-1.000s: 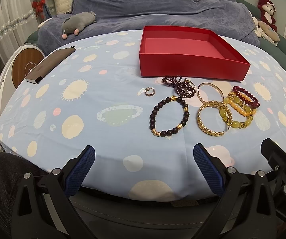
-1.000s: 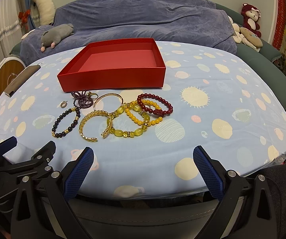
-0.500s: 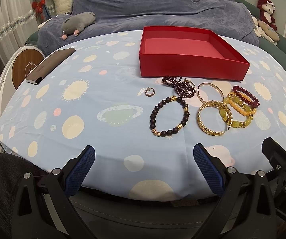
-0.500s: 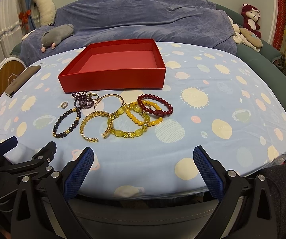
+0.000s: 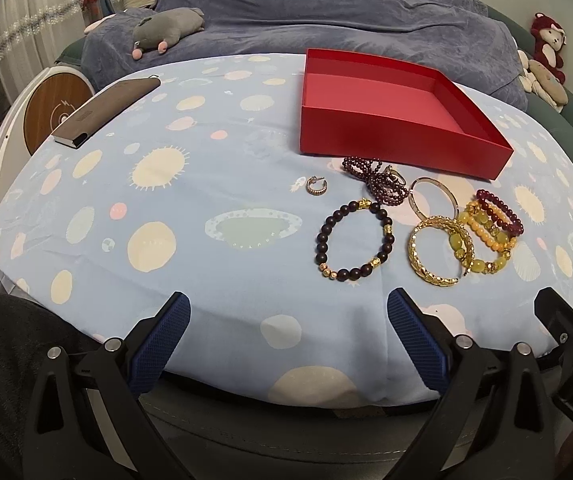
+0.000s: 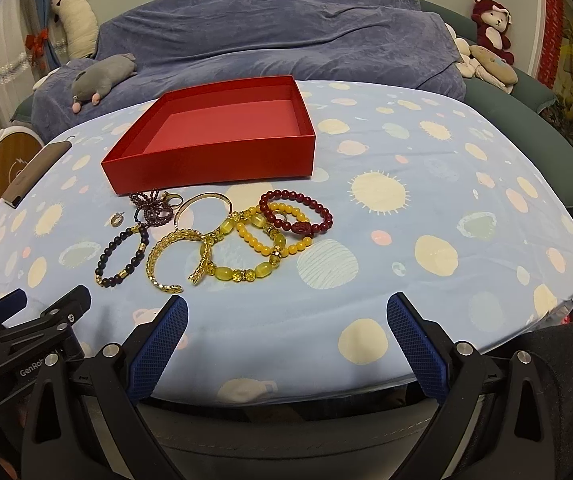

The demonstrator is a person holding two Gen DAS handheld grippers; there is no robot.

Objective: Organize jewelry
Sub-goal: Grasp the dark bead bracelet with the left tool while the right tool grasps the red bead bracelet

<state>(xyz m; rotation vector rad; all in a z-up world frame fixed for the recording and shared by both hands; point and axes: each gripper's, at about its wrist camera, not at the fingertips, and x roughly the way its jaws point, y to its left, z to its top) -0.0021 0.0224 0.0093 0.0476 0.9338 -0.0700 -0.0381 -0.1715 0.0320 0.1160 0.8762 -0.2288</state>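
Note:
An empty red box stands on the blue patterned tablecloth. In front of it lie a dark bead bracelet, a gold bangle, a thin gold bangle, yellow bead bracelets, a red bead bracelet, a purple bead string and a small ring. My left gripper is open and empty at the table's near edge. My right gripper is open and empty beside it, to the right.
A brown case lies at the table's far left. A sofa under a blue cover with plush toys stands behind the table. A round wooden-faced object stands left of the table.
Both grippers have moved slightly forward toward the table; the jewelry and box have not moved.

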